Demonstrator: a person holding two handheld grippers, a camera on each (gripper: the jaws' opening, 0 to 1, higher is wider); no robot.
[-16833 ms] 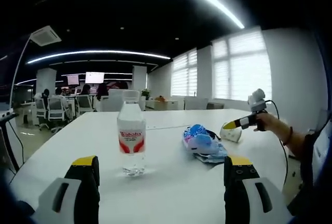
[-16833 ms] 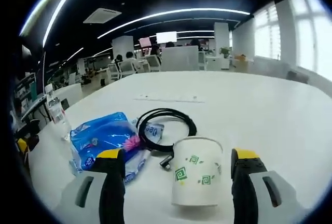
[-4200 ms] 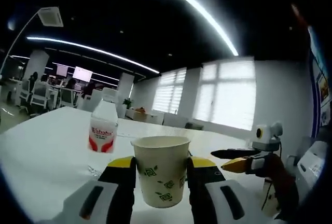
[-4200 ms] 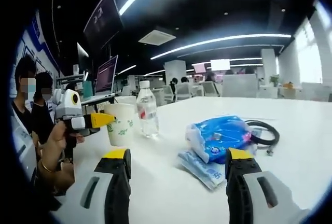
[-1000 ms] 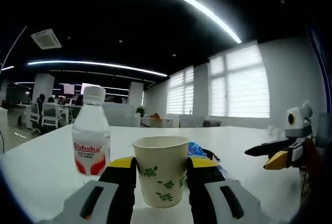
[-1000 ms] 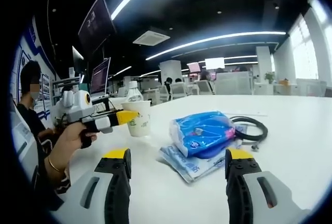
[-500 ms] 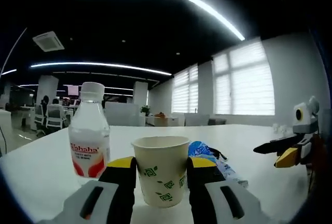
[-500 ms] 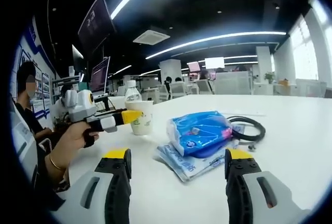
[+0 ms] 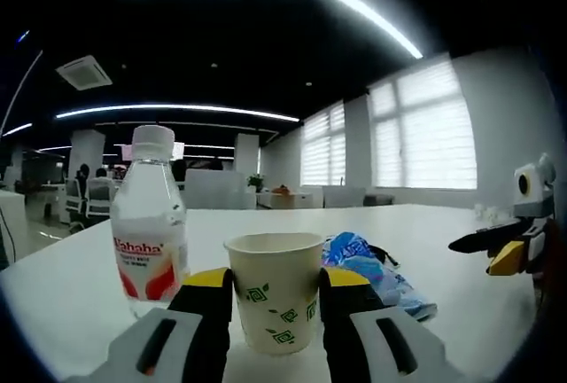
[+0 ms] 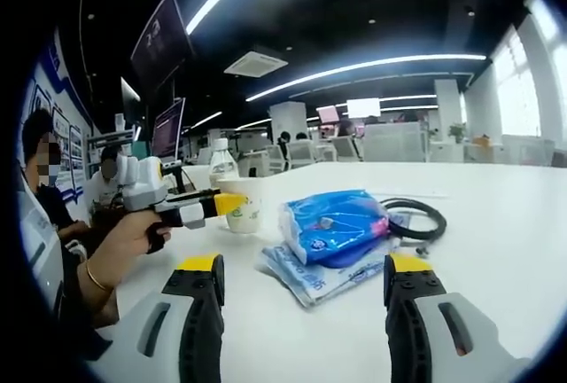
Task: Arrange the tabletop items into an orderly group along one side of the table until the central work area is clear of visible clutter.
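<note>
My left gripper (image 9: 275,287) is shut on a white paper cup (image 9: 275,299) with green square marks, held upright just above the white table (image 9: 71,294). A clear water bottle (image 9: 148,223) with a red label stands close on the cup's left. A blue plastic packet (image 9: 361,259) lies to the right behind the cup. In the right gripper view, my right gripper (image 10: 301,277) is open over the table, with the blue packet (image 10: 332,223) and a flat blue pouch (image 10: 314,278) beyond its jaws. The left gripper (image 10: 190,207) holds the cup (image 10: 244,210) in front of the bottle (image 10: 223,163).
A coiled black cable (image 10: 416,219) lies right of the blue packet. The right gripper (image 9: 505,246) reaches in from the right edge of the left gripper view. A person's hand (image 10: 115,250) holds the left gripper. Office chairs and desks stand far behind.
The cup has stayed in my left gripper while that view closed in on the bottle, which now looms larger on the left. The right gripper view has barely shifted.
</note>
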